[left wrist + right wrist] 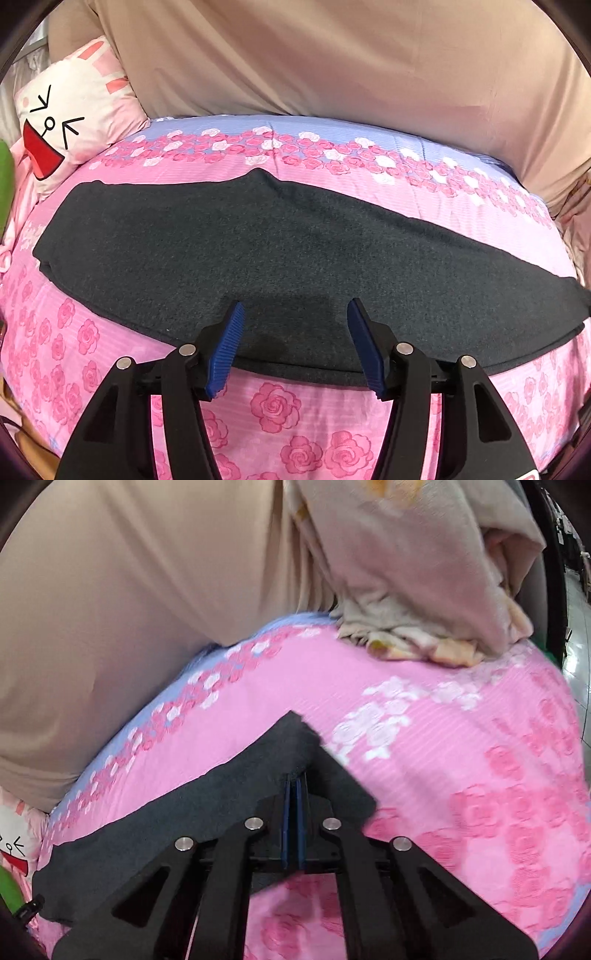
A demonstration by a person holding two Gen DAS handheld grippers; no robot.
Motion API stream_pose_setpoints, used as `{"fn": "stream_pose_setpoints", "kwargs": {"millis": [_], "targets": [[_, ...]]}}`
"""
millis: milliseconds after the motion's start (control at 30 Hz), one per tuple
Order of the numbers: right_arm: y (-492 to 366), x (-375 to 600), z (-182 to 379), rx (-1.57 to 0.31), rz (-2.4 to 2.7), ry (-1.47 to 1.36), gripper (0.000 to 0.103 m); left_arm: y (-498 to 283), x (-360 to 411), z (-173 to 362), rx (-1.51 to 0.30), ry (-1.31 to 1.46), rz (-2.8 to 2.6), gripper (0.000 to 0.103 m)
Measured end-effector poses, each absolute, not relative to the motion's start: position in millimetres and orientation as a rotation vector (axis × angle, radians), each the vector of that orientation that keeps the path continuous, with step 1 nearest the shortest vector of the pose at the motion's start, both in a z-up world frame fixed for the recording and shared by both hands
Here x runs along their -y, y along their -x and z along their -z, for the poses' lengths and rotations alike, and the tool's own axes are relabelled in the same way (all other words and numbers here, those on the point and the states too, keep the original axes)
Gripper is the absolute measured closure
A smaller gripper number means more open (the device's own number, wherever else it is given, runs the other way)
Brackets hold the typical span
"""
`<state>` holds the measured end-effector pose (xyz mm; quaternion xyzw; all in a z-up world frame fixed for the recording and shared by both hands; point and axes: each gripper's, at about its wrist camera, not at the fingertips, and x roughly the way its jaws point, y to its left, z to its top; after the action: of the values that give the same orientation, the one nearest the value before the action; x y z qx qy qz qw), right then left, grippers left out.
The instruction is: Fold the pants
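The dark grey pants (280, 254) lie flat across a pink rose-print bed cover (277, 410), stretched left to right. My left gripper (295, 314) is open, its blue pads (225, 354) on either side of the near edge at the pants' middle, holding nothing. In the right wrist view my right gripper (294, 781) is shut on the pants (207, 805) near one end, and the cloth there is lifted into a peak above the cover (461, 746).
A white and pink cartoon-face pillow (70, 118) lies at the far left. A beige fabric-covered wall (332, 62) rises behind the bed. A crumpled beige blanket (417, 583) is piled on the bed's far right. Tiled floor (580, 627) shows past the right edge.
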<state>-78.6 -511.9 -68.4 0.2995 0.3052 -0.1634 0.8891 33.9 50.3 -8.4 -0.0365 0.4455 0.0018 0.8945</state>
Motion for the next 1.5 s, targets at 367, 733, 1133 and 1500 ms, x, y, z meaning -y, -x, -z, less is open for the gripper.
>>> {"fn": "stream_pose_setpoints", "kwargs": {"millis": [367, 733, 1133, 1500], "targets": [[73, 491, 73, -0.704, 0.346, -0.531, 0.101, -46, -50, 50, -1.022, 0.071, -0.018, 0.047], [70, 462, 73, -0.723, 0.346, -0.452, 0.096, -38, -60, 45, -0.978, 0.136, 0.006, 0.047], [30, 301, 28, -0.718, -0.109, -0.333, 0.096, -25, -85, 50, -1.026, -0.023, -0.079, 0.046], [-32, 93, 79, -0.951, -0.475, -0.064, 0.097, -77, -217, 44, -1.035, 0.240, -0.297, 0.050]]}}
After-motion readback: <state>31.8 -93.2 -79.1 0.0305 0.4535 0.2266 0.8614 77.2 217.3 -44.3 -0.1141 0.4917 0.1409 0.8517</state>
